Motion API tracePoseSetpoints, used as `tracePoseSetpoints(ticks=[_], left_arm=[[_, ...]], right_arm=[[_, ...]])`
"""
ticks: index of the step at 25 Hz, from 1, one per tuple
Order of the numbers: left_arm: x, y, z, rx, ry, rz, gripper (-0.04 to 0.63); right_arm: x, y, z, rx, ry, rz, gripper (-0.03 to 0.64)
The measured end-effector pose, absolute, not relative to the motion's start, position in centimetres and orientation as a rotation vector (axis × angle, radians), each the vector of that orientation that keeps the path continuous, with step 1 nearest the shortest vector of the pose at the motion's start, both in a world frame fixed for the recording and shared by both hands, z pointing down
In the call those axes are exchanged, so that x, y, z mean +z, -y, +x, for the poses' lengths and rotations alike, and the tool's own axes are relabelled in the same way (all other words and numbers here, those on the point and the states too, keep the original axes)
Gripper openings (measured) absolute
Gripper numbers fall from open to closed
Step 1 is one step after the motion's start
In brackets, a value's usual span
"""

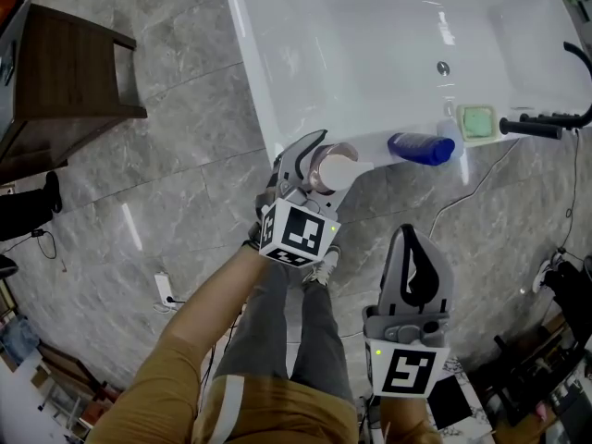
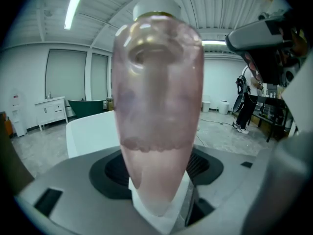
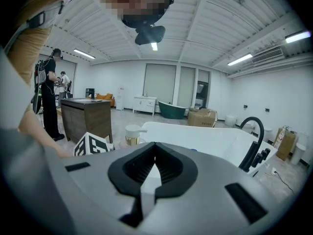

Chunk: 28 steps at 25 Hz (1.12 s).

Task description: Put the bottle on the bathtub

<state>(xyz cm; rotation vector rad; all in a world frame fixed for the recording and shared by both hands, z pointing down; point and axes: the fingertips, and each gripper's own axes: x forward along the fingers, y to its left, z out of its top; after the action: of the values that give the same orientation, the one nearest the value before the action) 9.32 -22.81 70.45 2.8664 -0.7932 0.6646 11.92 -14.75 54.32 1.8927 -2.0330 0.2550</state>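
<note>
A pink see-through bottle point(image 1: 335, 169) with a white pump cap stands upright at the near corner of the white bathtub's rim point(image 1: 370, 158). My left gripper point(image 1: 322, 155) reaches around it from the floor side. In the left gripper view the bottle point(image 2: 157, 102) fills the middle, and a gap shows between it and the grey finger point(image 2: 259, 33) at the upper right, so the jaws are open around it. The bottle's base is hidden. My right gripper point(image 1: 413, 237) hangs lower over the floor, shut and empty; its view shows the pump cap point(image 3: 131, 131) beside the tub.
On the rim to the right lie a blue bottle point(image 1: 421, 148) and a green soap point(image 1: 478, 123) near the black faucet point(image 1: 546, 126). A wooden cabinet point(image 1: 65, 72) stands at the left. A power strip point(image 1: 165, 289) and cables lie on the tiled floor.
</note>
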Motion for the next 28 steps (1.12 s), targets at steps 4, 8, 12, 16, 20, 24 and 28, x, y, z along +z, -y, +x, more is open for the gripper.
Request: tracePoseSetpoints(ticks=[4,8,12,16,20,24,28], left_arm=[[69.9,22.7,9.4,0.639,0.805,2.867,0.304],[69.4,22.4,9.5,0.639,0.811,2.867,0.310],[69.0,22.4,9.3,0.644,0.828,2.864,0.310],[67.9,22.2,8.6,0.654,0.858,2.882,0.310],[67.0,21.5,8.6,0.660,0.882,2.876,0.310],[66.6,21.3,8.0,0.678,0.918,2.865,0.310],[66.3,20.8,7.7,0.681,0.937,2.855,0.333]], right_arm=[[54.2,14.3,12.2,0.251,2.028,1.894,0.005],[53.8,14.0,12.4,0.244,2.029,1.895,0.005],[52.7,13.9,12.5,0.214,2.037,1.899,0.005],[51.7,13.3,12.5,0.204,2.042,1.901,0.005],[50.0,12.4,13.1,0.175,2.042,1.909,0.005],[48.7,11.5,13.0,0.147,2.053,1.914,0.005],[47.8,10.5,12.9,0.127,2.058,1.908,0.005]])
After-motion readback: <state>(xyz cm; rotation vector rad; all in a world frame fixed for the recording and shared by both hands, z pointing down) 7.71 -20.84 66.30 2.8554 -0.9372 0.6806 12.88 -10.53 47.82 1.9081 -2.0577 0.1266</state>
